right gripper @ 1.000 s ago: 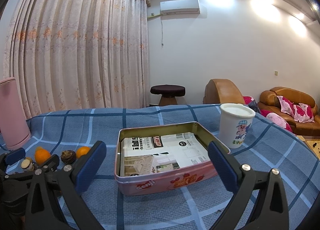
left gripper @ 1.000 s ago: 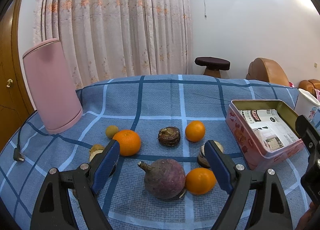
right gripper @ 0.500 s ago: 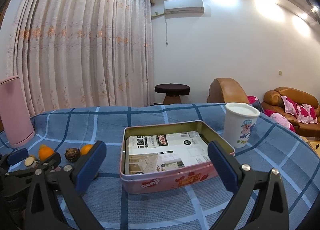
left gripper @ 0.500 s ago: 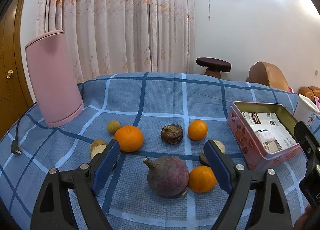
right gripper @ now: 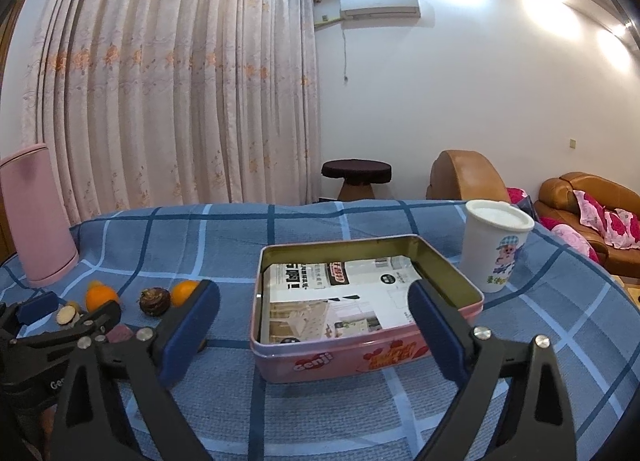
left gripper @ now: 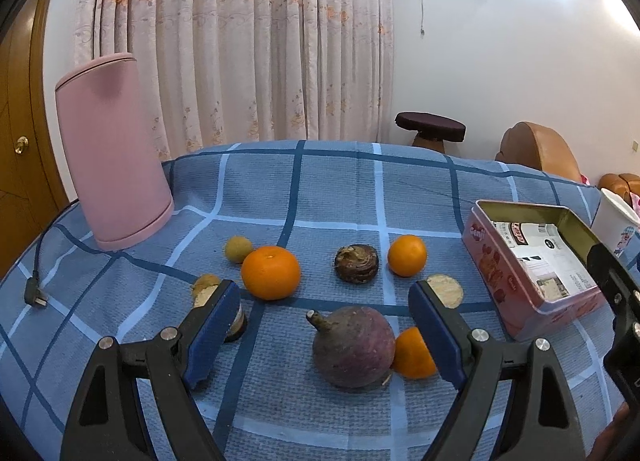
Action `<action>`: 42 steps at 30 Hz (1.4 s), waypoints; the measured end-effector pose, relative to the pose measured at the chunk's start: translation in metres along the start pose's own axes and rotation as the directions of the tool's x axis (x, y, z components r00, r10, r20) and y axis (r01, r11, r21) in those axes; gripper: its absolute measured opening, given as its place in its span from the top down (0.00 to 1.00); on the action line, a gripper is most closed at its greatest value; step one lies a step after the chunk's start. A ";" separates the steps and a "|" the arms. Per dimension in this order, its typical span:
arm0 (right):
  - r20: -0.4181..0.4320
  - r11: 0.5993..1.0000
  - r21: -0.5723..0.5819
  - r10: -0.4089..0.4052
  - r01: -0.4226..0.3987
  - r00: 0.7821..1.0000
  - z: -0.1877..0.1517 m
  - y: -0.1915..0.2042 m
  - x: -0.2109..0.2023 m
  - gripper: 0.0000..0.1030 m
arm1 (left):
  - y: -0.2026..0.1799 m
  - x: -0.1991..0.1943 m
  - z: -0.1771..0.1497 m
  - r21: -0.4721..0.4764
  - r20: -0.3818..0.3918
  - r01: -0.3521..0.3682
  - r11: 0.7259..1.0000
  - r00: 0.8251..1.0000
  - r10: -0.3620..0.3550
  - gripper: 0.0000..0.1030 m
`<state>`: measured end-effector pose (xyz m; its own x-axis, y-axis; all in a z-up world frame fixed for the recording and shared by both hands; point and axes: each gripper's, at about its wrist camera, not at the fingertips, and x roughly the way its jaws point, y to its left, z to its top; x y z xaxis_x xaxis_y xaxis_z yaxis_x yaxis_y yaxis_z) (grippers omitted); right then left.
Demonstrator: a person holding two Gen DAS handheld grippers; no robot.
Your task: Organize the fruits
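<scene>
Blue checked cloth (left gripper: 340, 189) covers the table; pink floral curtain and white wall with an AC unit behind.

Left gripper (left gripper: 324, 329) tilted down toward the produce, jaws wide apart, nothing gripped. Purple round root (left gripper: 354, 347) sits on the cloth between the pads, closer to the right pad, touching neither as far as I can see. Right pad partly hides an orange (left gripper: 412, 353) that touches the root's right side.

Right gripper (right gripper: 314, 325) shallower tilt, aimed at the pink tin (right gripper: 360, 357). Jaws have just been closing slightly but are wide apart, and hold nothing; the tin lies beyond them, pads not on it.

Fruit layout, left wrist view:
- large orange (left gripper: 271, 272) left of centre, small yellow-brown fruit (left gripper: 238, 249) just behind it
- dark brown ridged bulb (left gripper: 356, 263) mid-row, smaller orange (left gripper: 407, 255) just right of it
- cut pale slice (left gripper: 445, 291) beside the right pad
- another brownish piece (left gripper: 206, 287) partly hidden by the left pad

Tin is open, gold inside, holds only printed paper, no fruit. It sits right of the fruit cluster, well apart from the large orange.

Pink cylinder appliance (left gripper: 112, 153) stands upright at far left, its cord and plug (left gripper: 34, 297) trailing on the cloth. White lidded cup (right gripper: 496, 245) stands just behind the tin's right corner.
</scene>
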<state>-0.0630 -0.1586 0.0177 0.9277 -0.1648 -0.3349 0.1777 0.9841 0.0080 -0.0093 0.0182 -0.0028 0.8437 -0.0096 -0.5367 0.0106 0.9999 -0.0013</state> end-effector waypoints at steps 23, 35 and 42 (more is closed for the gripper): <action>-0.455 0.882 -0.066 0.389 -0.466 0.801 -0.034 0.079 0.049 0.52 | 0.081 -0.034 -0.025 0.022 -0.063 -0.053 0.998 0.997 0.055 0.15; -0.525 0.860 -0.013 0.429 -0.511 0.735 -0.033 0.078 0.072 0.59 | 0.053 -0.023 -0.013 0.019 -0.102 0.058 0.998 0.993 -0.056 0.15; -0.336 0.876 -0.010 0.451 -0.482 0.827 -0.006 0.037 0.043 0.59 | 0.027 -0.017 -0.007 0.019 -0.119 0.145 0.989 0.983 -0.142 0.15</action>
<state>-0.0182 -0.1290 -0.0016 0.7365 0.3303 -0.5903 -0.2949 0.9422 0.1593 -0.0274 0.0451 0.0006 0.7635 -0.1511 -0.6279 0.1435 0.9876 -0.0631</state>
